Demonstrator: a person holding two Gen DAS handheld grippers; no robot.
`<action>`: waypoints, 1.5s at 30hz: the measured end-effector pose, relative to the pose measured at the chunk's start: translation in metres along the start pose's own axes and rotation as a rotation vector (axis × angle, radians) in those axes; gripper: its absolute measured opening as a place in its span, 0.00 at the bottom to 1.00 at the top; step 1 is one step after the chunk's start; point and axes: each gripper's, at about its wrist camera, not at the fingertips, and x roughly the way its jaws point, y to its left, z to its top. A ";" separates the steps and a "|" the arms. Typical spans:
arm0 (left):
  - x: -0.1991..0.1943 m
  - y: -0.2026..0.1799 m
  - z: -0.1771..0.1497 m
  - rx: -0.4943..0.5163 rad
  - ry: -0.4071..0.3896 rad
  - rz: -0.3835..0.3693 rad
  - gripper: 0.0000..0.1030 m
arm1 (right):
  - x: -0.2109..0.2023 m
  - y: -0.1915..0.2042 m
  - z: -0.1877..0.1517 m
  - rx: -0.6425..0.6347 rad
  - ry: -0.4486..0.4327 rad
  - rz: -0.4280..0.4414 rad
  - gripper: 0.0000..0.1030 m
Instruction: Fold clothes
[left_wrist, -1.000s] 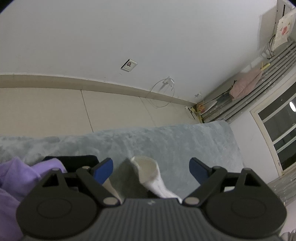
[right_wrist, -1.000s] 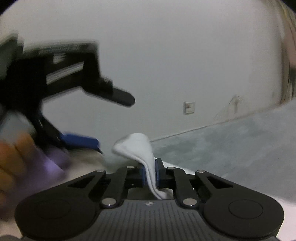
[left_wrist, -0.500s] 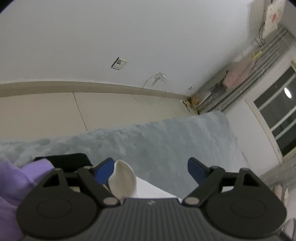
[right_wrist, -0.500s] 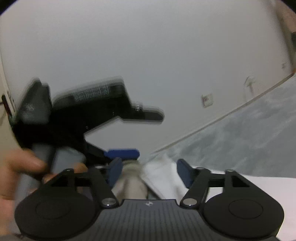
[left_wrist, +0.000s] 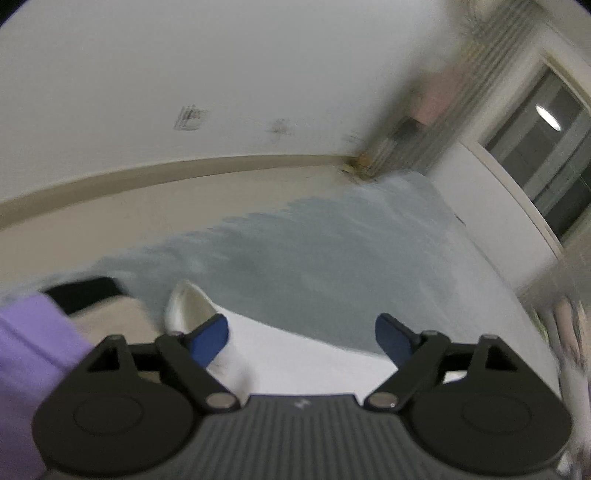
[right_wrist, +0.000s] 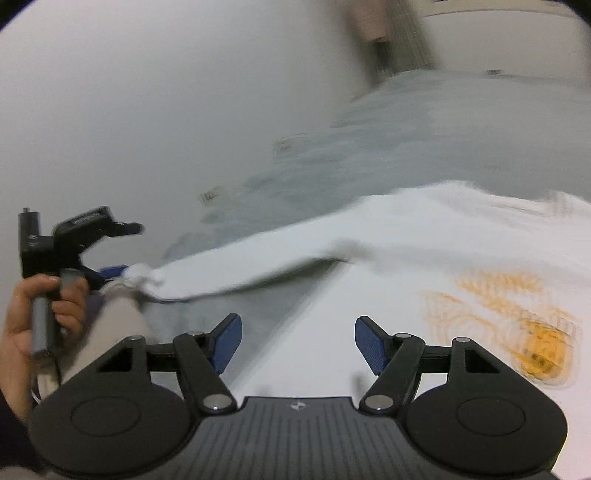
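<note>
Grippers, left (left_wrist: 301, 334) and right (right_wrist: 298, 341), gape above white shirt (right_wrist: 424, 236) on grey blanket (left_wrist: 332, 251).

Grey-blue blanket (right_wrist: 424, 122) bears white printed shirt (right_wrist: 424, 243), purple garment (left_wrist: 26, 343).

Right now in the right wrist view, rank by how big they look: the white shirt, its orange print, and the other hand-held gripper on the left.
1. White shirt, by far the largest.
2. Orange print on the shirt.
3. The other hand-held gripper, far left. It sits farther from the camera, so it may only look smaller than the print; both are blurred.
</note>
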 end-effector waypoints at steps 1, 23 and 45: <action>0.000 -0.013 -0.010 0.050 0.033 -0.036 0.87 | -0.019 -0.010 -0.009 0.042 -0.010 -0.039 0.66; -0.081 -0.070 -0.211 0.572 0.312 -0.148 0.87 | -0.205 -0.081 -0.168 0.321 0.031 -0.213 0.29; -0.115 -0.074 -0.232 0.663 0.340 -0.110 0.03 | -0.245 -0.061 -0.177 0.188 -0.027 -0.306 0.07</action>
